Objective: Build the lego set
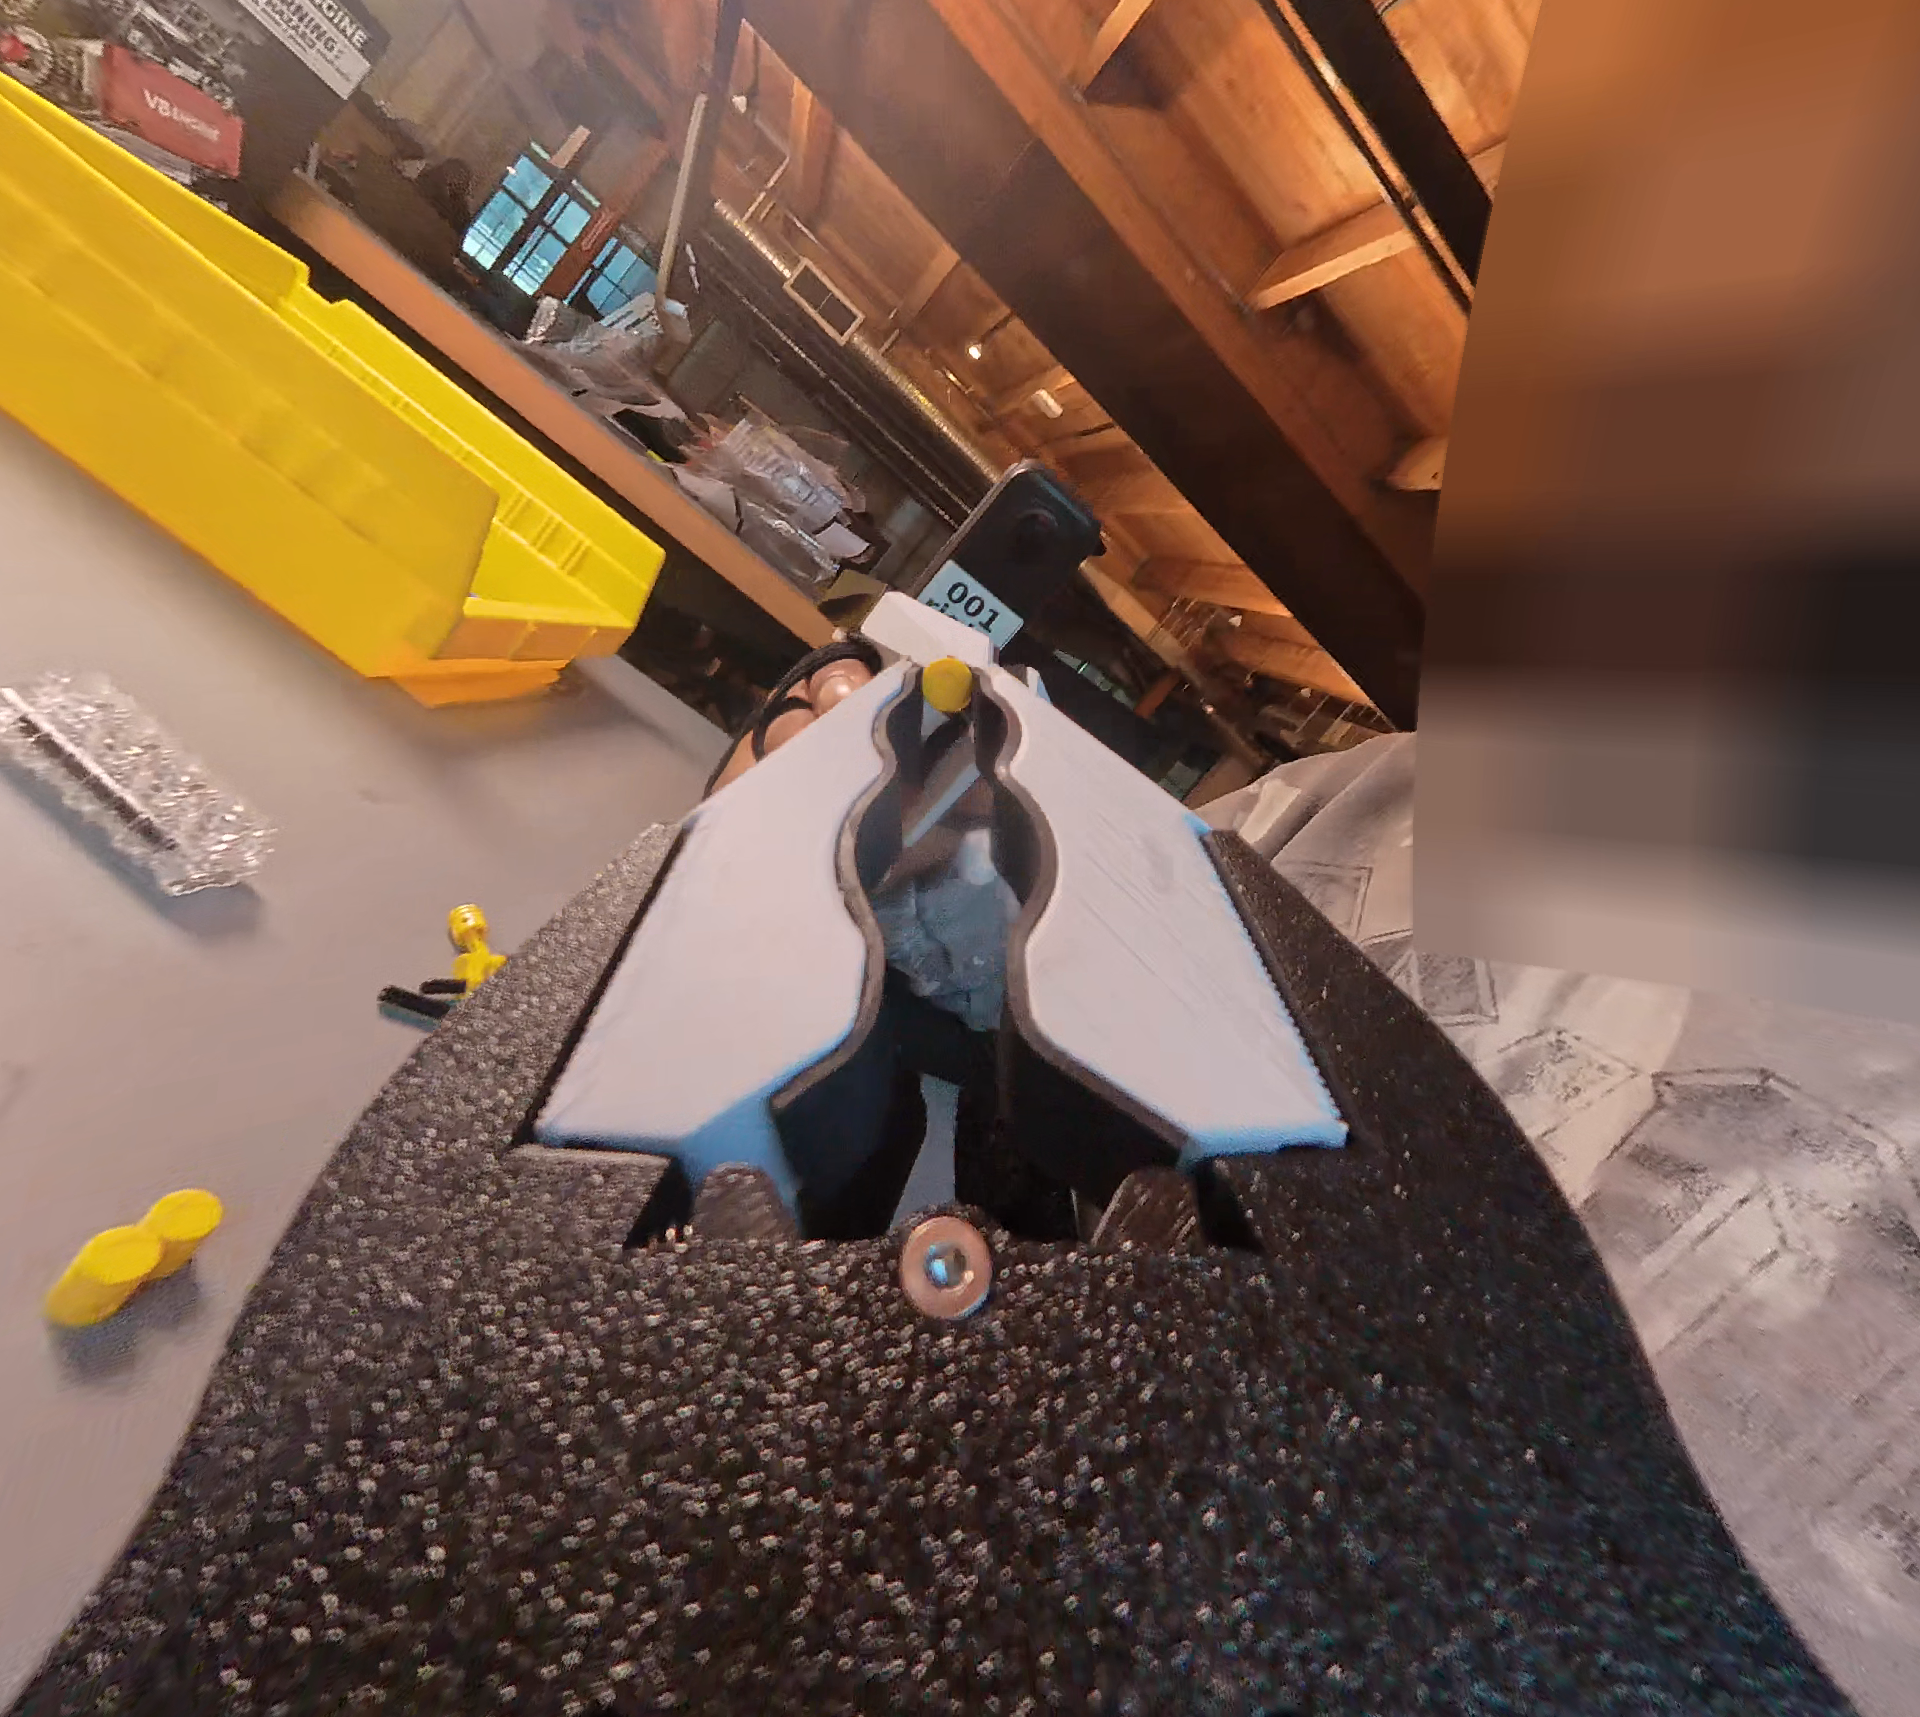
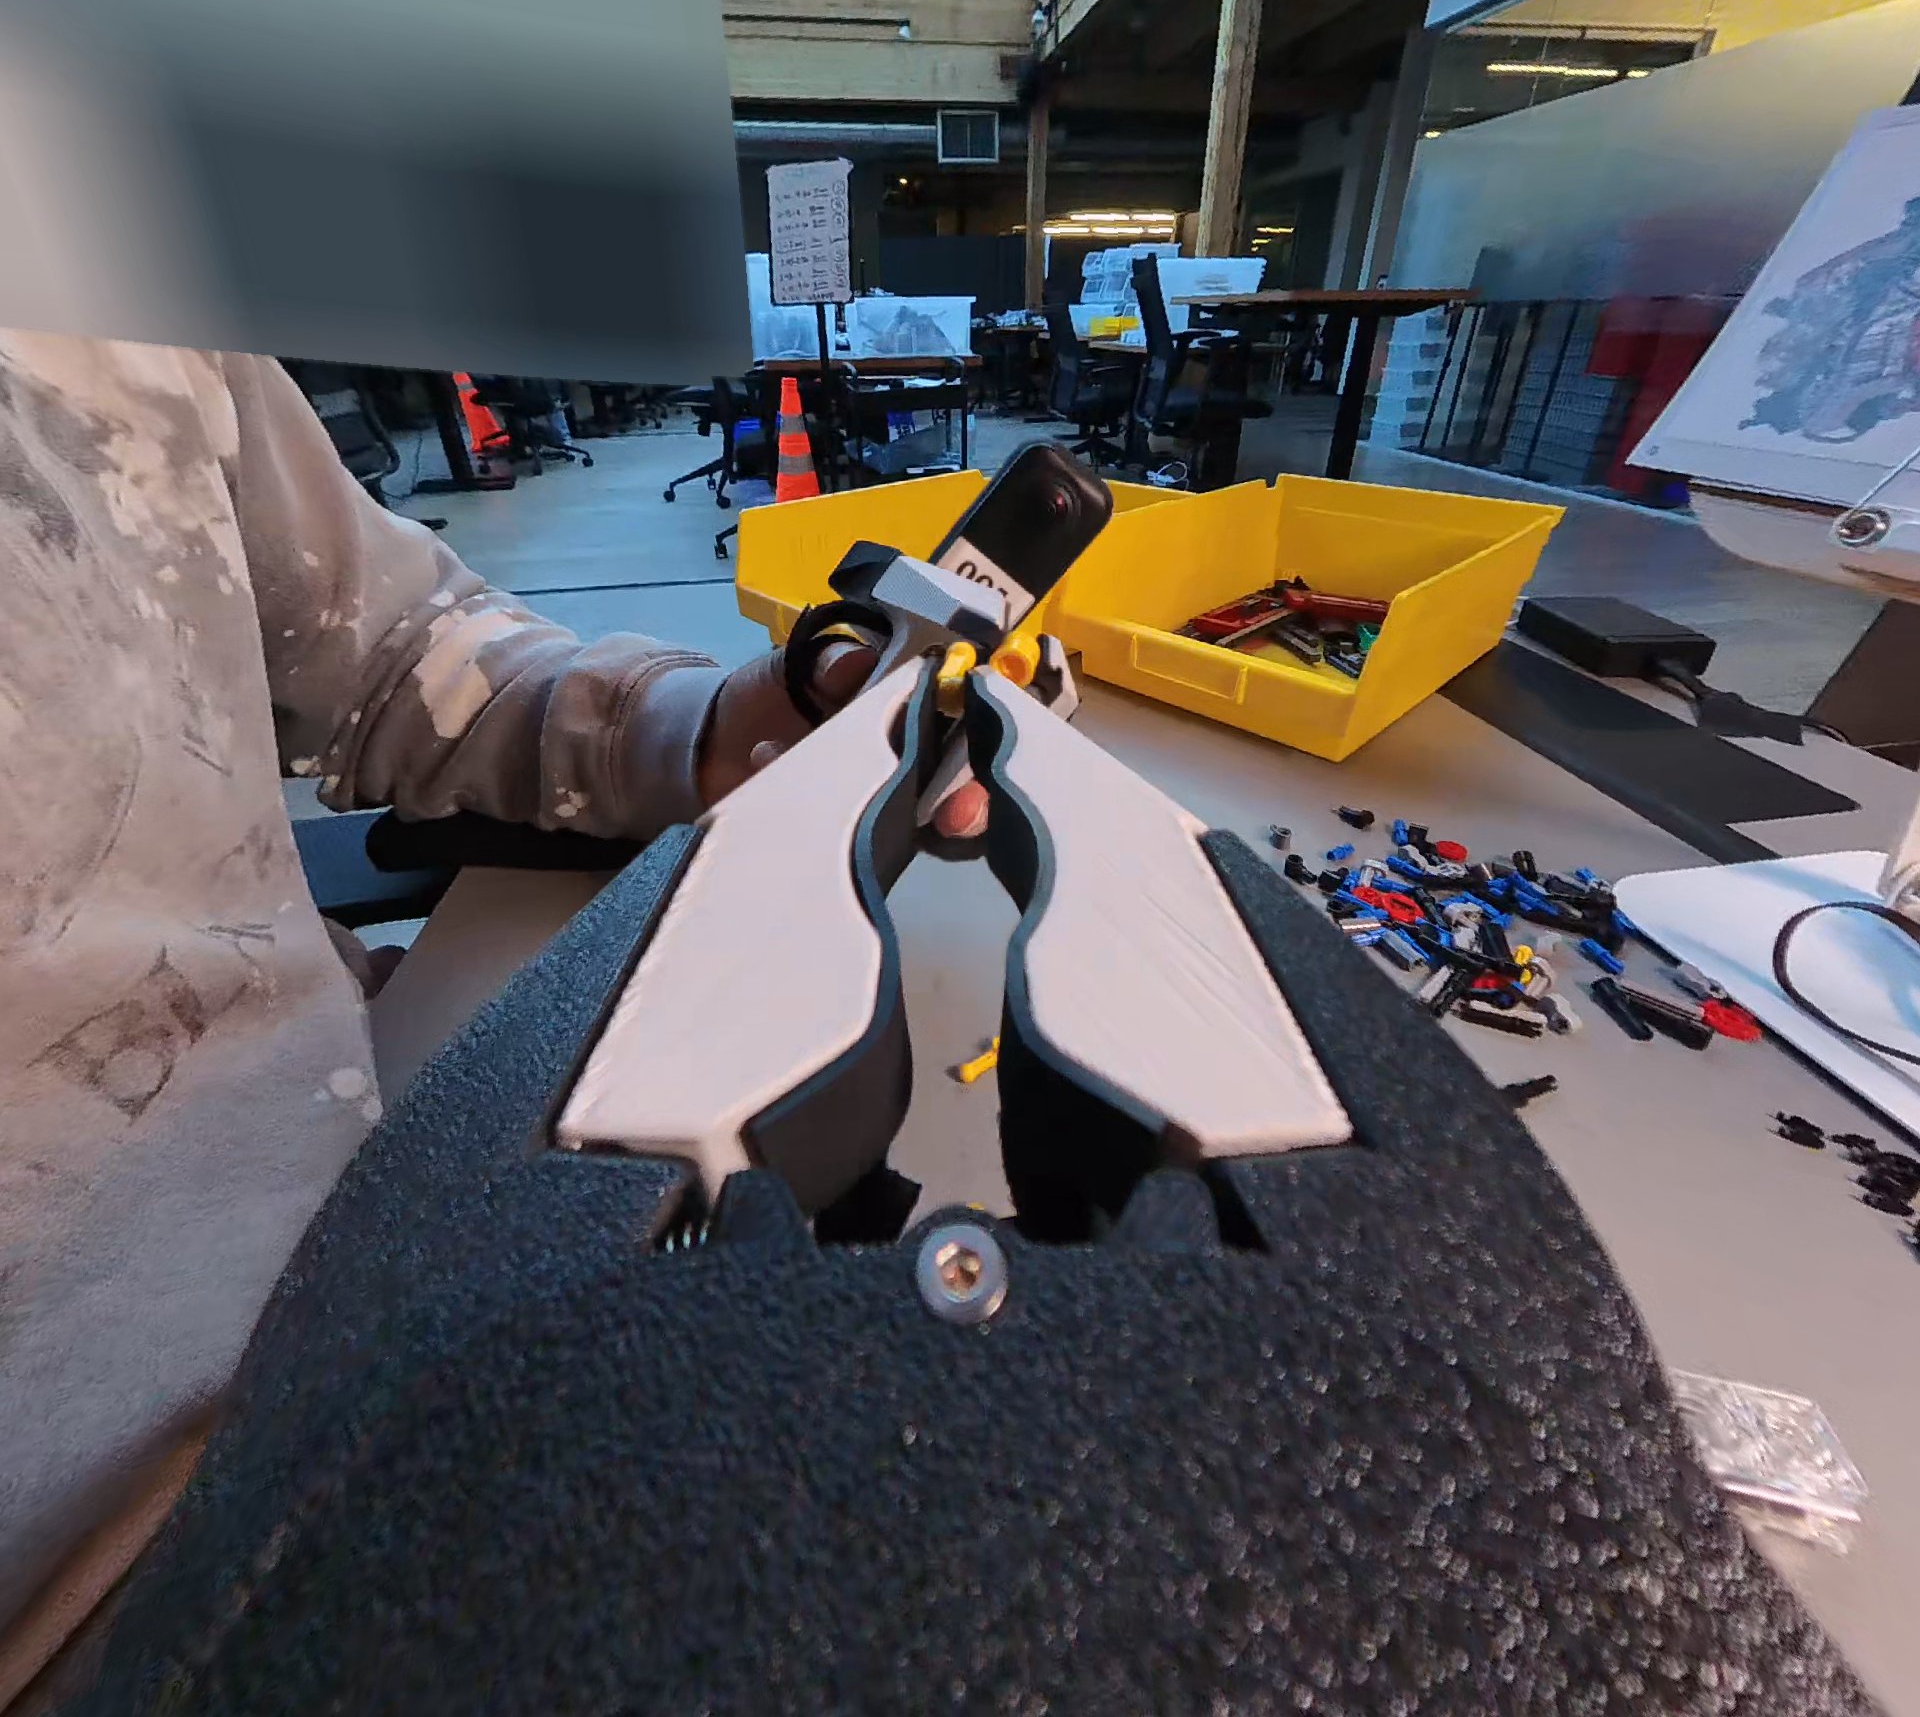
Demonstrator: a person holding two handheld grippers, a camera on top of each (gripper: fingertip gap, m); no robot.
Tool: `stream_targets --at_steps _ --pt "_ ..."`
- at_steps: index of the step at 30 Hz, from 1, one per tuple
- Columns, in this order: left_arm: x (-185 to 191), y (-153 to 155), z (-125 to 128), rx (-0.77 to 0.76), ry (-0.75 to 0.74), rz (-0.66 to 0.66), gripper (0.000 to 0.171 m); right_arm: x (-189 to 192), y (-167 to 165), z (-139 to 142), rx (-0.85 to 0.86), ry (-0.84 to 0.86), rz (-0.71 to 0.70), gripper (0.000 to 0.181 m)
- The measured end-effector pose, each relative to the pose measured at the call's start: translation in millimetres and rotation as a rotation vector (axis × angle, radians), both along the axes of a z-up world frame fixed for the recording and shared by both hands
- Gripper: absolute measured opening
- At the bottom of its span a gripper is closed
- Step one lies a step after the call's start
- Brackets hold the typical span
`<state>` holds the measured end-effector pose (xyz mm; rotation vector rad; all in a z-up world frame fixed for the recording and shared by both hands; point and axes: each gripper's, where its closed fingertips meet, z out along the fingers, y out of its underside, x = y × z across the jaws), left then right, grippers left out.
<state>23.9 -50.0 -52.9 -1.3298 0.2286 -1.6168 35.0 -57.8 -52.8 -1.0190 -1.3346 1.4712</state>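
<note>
In the left wrist view my left gripper (image 1: 948, 703) is shut on a small yellow plastic peg (image 1: 948, 682) at its fingertips, held above the grey table (image 1: 343, 836). In the right wrist view my right gripper (image 2: 951, 688) is shut on a small yellow piece (image 2: 953, 676). The two grippers face each other tip to tip. An orange-yellow peg (image 2: 1013, 657) sits at the tips of the left gripper, whose grey body (image 2: 925, 592) and black camera (image 2: 1044, 514) show just beyond, with a hand around it. The right gripper's camera (image 1: 1029, 524) shows behind the left gripper's tips.
Yellow bins (image 1: 312, 420) and a printed box (image 1: 156, 5) stand at the far left. A clear bag (image 1: 125, 784) and loose yellow parts (image 1: 135, 1252) lie on the table. A bin with red and black parts (image 2: 1299, 607), several small parts (image 2: 1475, 919) and a booklet stand (image 2: 1818, 317) are to the right. The grippers are tip to tip, or close to it.
</note>
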Motion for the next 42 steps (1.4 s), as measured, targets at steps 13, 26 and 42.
stream_targets --at_steps 13,26,42 --pt "7.1 -4.6 1.1 0.005 -0.02 -0.016 0.009 -1.6 4.8 -3.7 -0.041 -0.018 -0.005 0.004" --pt "11.6 -17.7 1.2 0.087 0.106 -0.034 0.009 1.3 -8.4 -5.9 -0.127 -0.036 0.12 0.002" --pt "16.5 -12.3 -28.9 0.151 0.469 0.032 0.009 -8.6 -4.4 -46.5 -0.016 -0.244 0.069 0.004"
